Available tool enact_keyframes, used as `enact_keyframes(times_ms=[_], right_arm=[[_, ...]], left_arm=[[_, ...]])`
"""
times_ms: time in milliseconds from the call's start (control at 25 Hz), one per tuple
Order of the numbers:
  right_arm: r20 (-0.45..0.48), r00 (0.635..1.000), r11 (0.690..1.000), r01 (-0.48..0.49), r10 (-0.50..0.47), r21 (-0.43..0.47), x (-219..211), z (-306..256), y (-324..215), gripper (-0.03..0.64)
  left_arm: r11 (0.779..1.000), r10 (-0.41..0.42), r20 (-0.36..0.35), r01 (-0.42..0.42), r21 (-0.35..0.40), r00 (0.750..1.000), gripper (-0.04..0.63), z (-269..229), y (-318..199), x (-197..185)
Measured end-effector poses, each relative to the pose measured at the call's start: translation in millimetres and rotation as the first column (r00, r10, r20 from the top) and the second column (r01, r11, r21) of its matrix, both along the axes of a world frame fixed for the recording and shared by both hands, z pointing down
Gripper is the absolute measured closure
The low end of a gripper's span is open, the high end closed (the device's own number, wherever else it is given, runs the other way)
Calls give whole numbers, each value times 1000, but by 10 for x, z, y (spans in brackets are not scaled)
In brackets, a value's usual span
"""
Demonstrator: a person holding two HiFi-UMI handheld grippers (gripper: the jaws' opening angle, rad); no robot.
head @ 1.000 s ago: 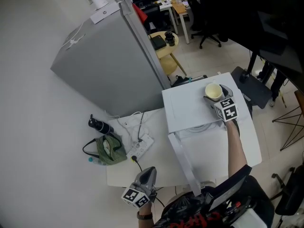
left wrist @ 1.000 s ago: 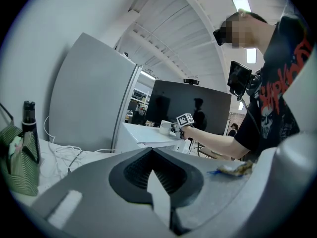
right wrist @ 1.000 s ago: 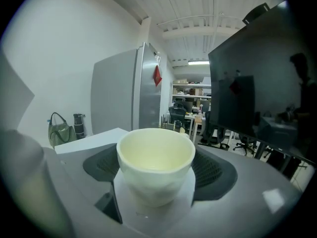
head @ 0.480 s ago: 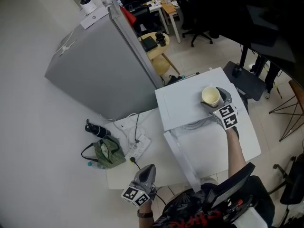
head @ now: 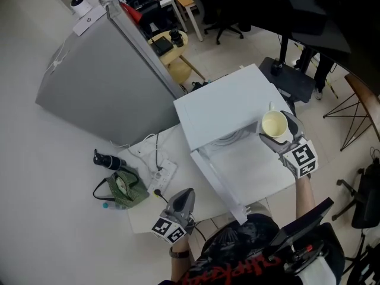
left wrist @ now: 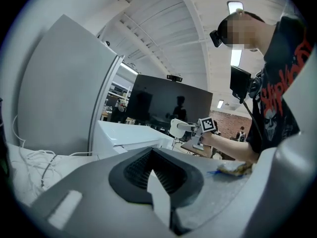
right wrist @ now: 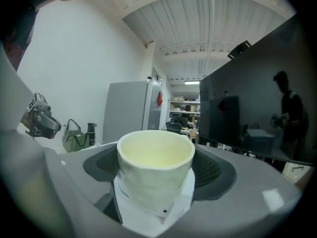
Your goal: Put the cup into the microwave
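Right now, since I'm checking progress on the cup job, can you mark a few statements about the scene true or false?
1. The right claw holds the cup. True.
2. The cup sits inside the white microwave. False: the claw holds it outside the microwave.
3. The cup stands upright. True.
4. The left claw grips the green bag. False: its jaws are together on nothing, and the bag lies apart from it on the table.

The fridge [head: 101, 82] stands at the microwave's [head: 225, 103] ten o'clock, the cup [head: 274, 124] at its four. The bag [head: 123, 189] lies on the table [head: 142, 218] at eight.
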State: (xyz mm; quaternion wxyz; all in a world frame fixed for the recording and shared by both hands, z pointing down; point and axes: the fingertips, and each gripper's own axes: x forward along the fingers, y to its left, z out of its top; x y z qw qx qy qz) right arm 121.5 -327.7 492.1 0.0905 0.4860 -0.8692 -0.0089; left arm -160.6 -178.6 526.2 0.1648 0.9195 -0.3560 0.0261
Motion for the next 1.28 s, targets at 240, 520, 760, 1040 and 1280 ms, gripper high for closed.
enact_keyframes(times_ms=[240, 520, 760, 1040, 1280], right_arm=[[-6, 998, 991, -57, 56, -117, 54, 516, 524, 183], [10, 1000, 961, 30, -28, -275, -270, 1296, 677, 183], [11, 994, 940, 110, -113, -322, -631, 1750, 402, 182], [22, 984, 918, 171, -174, -359, -1024, 2232, -156, 183], [55, 983, 906, 180, -172, -384, -1221, 2538, -550, 183]], left_arm=[[998, 69, -4, -69, 0, 998, 592, -15, -112, 140], [997, 71, 17, -72, 25, 997, 592, -106, -152, 101], [1000, 2, 36, -2, 8, 999, 592, -88, -56, -32], [995, -101, 53, 102, -14, 993, 592, -29, 32, -197], [985, -166, 72, 169, -39, 984, 592, 32, 98, -252]])
